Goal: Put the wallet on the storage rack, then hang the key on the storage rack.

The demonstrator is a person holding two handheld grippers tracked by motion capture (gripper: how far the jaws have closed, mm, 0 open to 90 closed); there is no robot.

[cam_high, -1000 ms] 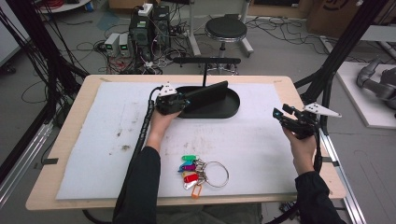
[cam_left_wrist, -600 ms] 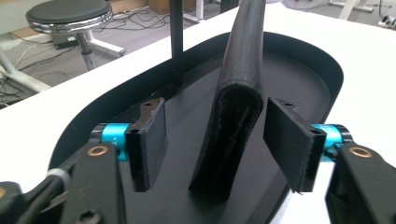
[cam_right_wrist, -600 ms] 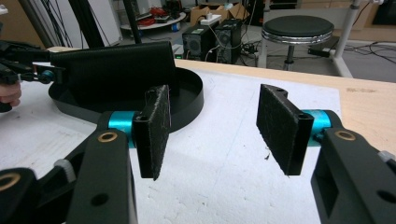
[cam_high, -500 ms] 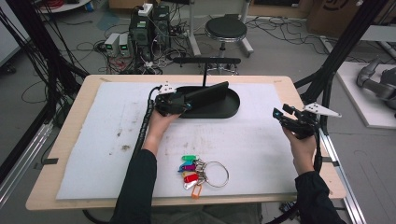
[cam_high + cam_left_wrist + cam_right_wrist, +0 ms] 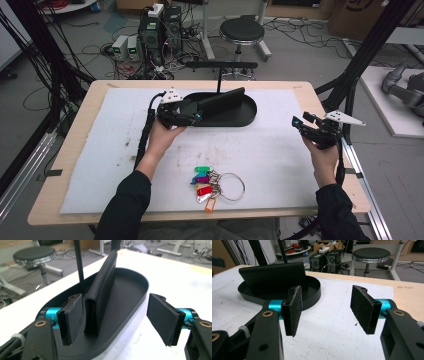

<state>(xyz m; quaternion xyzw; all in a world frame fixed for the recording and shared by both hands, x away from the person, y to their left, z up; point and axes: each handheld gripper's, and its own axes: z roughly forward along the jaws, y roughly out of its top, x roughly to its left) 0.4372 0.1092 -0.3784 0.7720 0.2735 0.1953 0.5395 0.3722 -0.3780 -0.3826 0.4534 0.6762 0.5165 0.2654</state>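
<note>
A black oval tray lies at the back middle of the white mat. A black flat wallet-like case stands on edge in it, leaning. My left gripper is open at the tray's left end. In the left gripper view the case's near end sits between the jaws, close beside the left pad, with a wide gap to the right pad. My right gripper is open and holds nothing near the table's right edge, pointing towards the tray and case.
A key ring with several coloured tags lies on the mat near the front middle. A thin black post with a crossbar rises from the back of the tray. A stool and computer boxes stand on the floor beyond the table.
My left gripper has edged a little to the right, further over the tray's left end and around the case's end. The right gripper has stayed put.
</note>
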